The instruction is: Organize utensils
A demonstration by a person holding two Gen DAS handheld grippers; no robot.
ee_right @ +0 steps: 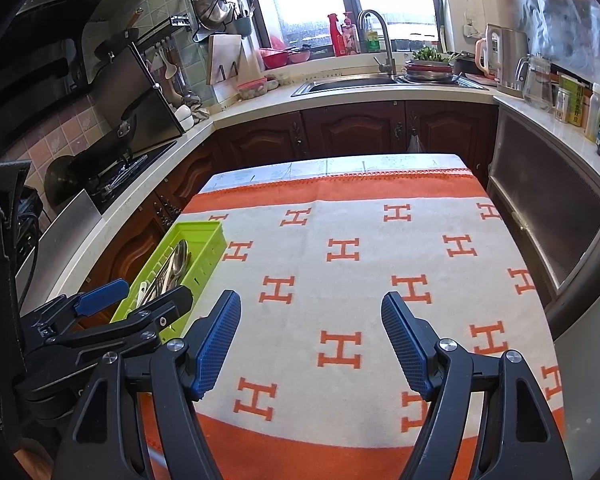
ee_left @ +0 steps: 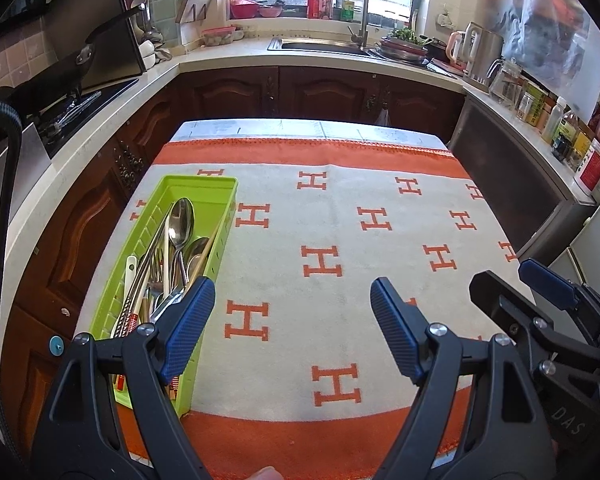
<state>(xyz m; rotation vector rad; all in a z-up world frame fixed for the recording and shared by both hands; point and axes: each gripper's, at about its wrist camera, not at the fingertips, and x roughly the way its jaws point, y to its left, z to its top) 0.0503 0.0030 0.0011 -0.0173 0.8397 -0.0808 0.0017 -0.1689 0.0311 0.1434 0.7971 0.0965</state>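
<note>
L gripper [ee_left: 292,312] lower centre, jaws wide, empty. R gripper [ee_right: 311,328] same, wide, empty. Green tray [ee_left: 220,216] left of frame on H-cloth [ee_left: 340,216], holds spoons [ee_left: 181,222], maybe chopsticks.

I see the tray [ee_left: 204,188] on the surface [ee_left: 340,232], left of my left fingers [ee_left: 192,320] and touching none; spoons [ee_left: 180,224] lie in it. The sink [ee_right: 340,84] sits far ahead of both fingers.
</note>
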